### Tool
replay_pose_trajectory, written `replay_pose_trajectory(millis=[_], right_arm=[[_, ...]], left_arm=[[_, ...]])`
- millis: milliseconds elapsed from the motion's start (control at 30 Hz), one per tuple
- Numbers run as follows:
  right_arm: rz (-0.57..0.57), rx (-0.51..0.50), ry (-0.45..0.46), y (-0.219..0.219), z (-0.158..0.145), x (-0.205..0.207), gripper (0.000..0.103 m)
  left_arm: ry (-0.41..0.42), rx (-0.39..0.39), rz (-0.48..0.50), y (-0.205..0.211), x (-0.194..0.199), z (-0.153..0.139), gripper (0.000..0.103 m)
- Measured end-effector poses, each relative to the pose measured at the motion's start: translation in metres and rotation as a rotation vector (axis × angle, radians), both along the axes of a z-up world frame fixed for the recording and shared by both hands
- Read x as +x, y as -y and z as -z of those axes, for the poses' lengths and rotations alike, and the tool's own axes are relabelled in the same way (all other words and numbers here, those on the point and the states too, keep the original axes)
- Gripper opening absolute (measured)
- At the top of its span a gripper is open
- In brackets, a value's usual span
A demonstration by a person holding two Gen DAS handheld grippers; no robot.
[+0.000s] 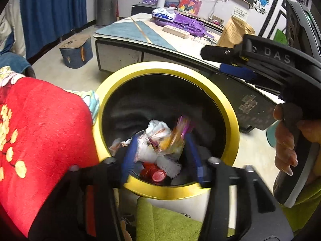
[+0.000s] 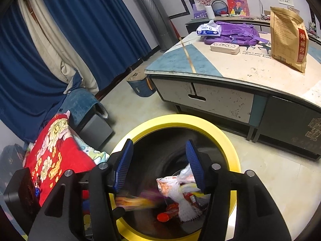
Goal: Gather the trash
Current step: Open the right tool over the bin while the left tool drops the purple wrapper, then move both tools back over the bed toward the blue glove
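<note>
Left tongs [image 1: 160, 152] gape over yellow-rimmed bin [image 1: 230, 108], blurred wrapper [image 1: 176, 134] between.

Home living room, blue curtains [image 2: 60, 40], low coffee table [image 2: 230, 74], purple backpack [image 2: 236, 33], red floral blanket [image 2: 54, 150]

A round black bin with a yellow rim [image 2: 230, 146] stands on the floor before the low pale table [image 2: 240, 74]; crumpled white wrappers [image 2: 180, 188] lie inside.

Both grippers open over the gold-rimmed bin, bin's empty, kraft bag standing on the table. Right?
Not quite: the bin is not empty. The right wrist view shows wrappers and a red bottle inside. Left gripper and right gripper are open; the kraft bag stands on the table.
</note>
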State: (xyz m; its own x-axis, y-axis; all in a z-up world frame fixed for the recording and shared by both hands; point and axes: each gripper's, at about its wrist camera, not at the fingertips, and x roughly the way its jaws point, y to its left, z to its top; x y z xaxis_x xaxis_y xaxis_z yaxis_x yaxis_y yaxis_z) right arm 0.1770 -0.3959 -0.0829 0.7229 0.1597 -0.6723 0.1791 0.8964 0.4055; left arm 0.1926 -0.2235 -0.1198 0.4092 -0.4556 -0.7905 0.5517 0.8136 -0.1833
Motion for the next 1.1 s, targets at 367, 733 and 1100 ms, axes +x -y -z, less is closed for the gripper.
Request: replay_pose_trajectory(millis=[367, 733, 1100], right_arm=[[0.017, -0.042, 0.051, -0.01, -0.021, -0.01, 0.077], [-0.028, -0.049, 0.139, -0.035, -0.056, -0.024, 0.083], [-0.117, -0.076, 0.2, -0.074, -0.083, -0.037, 0.088]], left_arm=[[0.06, -0.033, -0.083, -0.023, -0.002, -0.029, 0.092], [0.202, -0.053, -0.217, -0.071, -0.027, -0.077, 0.092], [0.289, -0.052, -0.345, -0.124, -0.049, -0.103, 0.092]])
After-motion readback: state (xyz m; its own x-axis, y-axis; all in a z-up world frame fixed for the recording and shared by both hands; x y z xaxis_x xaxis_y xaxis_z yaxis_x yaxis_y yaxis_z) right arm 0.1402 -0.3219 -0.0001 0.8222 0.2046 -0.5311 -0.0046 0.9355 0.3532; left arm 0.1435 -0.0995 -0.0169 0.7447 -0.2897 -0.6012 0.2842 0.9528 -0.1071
